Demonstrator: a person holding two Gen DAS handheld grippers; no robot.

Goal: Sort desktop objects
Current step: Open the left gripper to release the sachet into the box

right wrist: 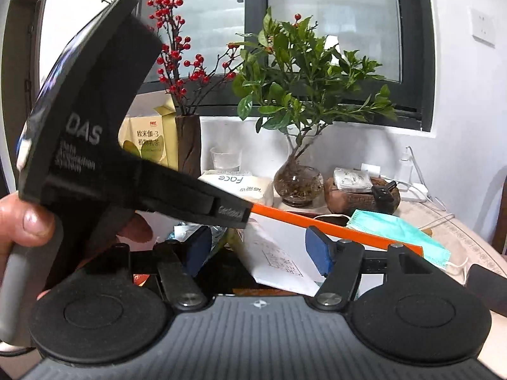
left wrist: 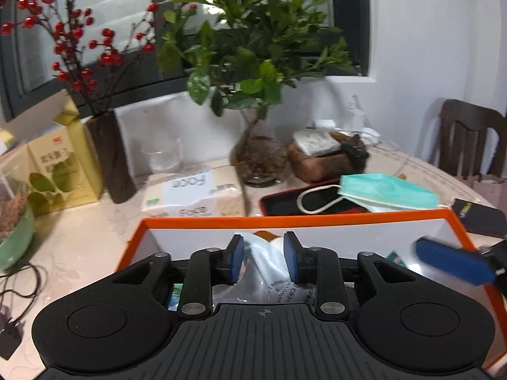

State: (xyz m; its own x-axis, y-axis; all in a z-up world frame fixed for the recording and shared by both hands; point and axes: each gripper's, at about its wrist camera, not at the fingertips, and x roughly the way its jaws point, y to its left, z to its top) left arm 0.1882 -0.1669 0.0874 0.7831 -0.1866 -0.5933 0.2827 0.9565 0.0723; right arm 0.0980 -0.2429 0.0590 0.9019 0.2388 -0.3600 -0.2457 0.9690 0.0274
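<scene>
An orange-rimmed box (left wrist: 298, 221) with white inner walls sits on the table below both grippers. In the left wrist view my left gripper (left wrist: 264, 259) hangs over it, jaws apart, with a clear plastic bag (left wrist: 269, 272) bearing printed text loose between the blue pads. The right gripper's blue finger (left wrist: 453, 264) pokes in over the box's right rim. In the right wrist view my right gripper (right wrist: 259, 250) stands wide open over a white paper packet (right wrist: 279, 259) in the box, not gripping it. A hand (right wrist: 25, 221) holds the left gripper's black body (right wrist: 95, 145) at the left.
Behind the box lie a green face mask (left wrist: 386, 191) on a red-edged case (left wrist: 285, 204), a tissue pack (left wrist: 193, 196), a glass plant vase (left wrist: 259, 161) and a wooden bowl (left wrist: 323, 161). A yellow carton (left wrist: 63, 171), berry vase (left wrist: 111, 158) and green bowl (left wrist: 16, 237) stand left.
</scene>
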